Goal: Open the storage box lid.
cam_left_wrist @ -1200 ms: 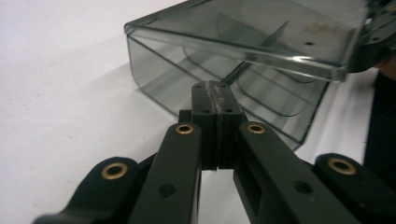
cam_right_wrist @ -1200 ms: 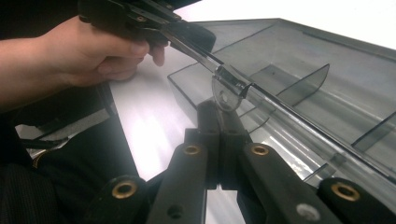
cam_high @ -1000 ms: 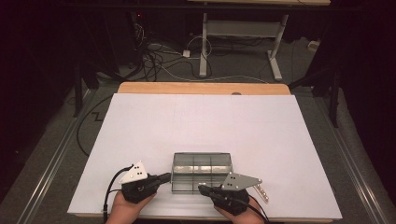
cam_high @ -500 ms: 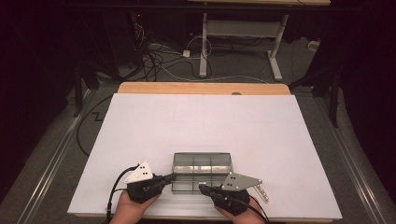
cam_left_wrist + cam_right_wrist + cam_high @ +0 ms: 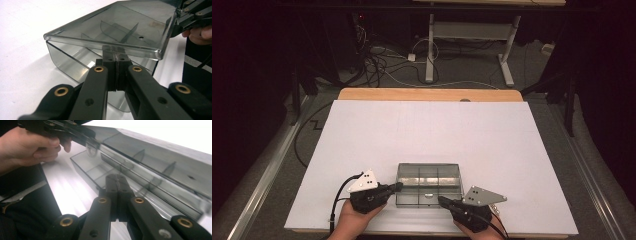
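Note:
A smoky clear plastic compartment box [image 5: 428, 182] sits near the front edge of the white table [image 5: 427, 130]. Its lid [image 5: 120, 22] is raised at a slant above the base [image 5: 67, 62], whose dividers show through. My left gripper [image 5: 396, 187] is shut, and its tips [image 5: 116, 53] sit under the lid's front rim. My right gripper [image 5: 442, 200] is also shut with nothing between its jaws, tips [image 5: 117, 178] against the base's front wall. In the right gripper view the left gripper [image 5: 86, 138] touches the lid's [image 5: 160, 147] edge. The right gripper [image 5: 181, 18] sits at the lid's far corner.
A wooden strip [image 5: 427, 94] borders the table's far side. Beyond it, cables [image 5: 387, 55] lie on the floor by a desk frame [image 5: 467, 30]. A metal rail [image 5: 262, 170] runs along the left. The table's front edge is close behind both hands.

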`<move>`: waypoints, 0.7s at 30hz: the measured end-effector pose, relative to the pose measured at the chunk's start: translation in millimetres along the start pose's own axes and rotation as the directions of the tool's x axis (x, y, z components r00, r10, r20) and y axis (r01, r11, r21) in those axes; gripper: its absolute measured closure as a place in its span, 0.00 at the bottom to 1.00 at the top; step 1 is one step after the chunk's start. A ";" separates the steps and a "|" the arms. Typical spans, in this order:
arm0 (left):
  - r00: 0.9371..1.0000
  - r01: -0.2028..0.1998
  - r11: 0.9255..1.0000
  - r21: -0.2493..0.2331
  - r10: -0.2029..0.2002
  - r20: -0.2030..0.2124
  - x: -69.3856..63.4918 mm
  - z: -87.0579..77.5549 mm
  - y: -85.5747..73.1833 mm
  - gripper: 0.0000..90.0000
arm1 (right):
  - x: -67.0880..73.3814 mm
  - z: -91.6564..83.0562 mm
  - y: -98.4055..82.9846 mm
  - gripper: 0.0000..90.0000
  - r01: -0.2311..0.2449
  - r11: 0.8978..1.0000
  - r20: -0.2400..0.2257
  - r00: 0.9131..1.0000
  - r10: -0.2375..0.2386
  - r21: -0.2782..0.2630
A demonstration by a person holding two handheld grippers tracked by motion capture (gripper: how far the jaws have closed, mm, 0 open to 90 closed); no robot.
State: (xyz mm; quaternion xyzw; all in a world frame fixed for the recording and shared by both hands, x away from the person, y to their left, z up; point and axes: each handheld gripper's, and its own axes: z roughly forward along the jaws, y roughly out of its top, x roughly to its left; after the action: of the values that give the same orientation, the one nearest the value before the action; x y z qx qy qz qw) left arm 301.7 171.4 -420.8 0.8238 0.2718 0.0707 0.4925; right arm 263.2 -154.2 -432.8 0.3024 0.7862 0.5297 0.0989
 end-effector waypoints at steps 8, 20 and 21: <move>1.000 -0.009 1.000 -0.007 0.009 0.002 3.8 0.9 3.1 0.98 | -6.8 -15.5 -6.2 1.00 -0.003 1.000 0.053 0.999 0.004 -0.010; 1.000 -0.017 1.000 -0.007 0.017 0.004 9.1 0.0 4.6 0.98 | -22.4 -38.9 -14.5 1.00 -0.017 0.999 0.121 0.992 0.022 -0.042; 1.000 -0.015 1.000 -0.006 0.015 0.005 9.6 -0.1 4.5 0.98 | -23.9 -40.6 -15.0 1.00 -0.019 0.999 0.127 0.992 0.024 -0.043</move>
State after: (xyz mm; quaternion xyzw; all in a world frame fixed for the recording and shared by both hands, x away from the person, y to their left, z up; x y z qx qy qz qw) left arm 311.5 174.7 -418.4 0.8245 0.2639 0.0733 0.4952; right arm 257.4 -203.2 -433.1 0.3420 0.7637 0.5267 0.1496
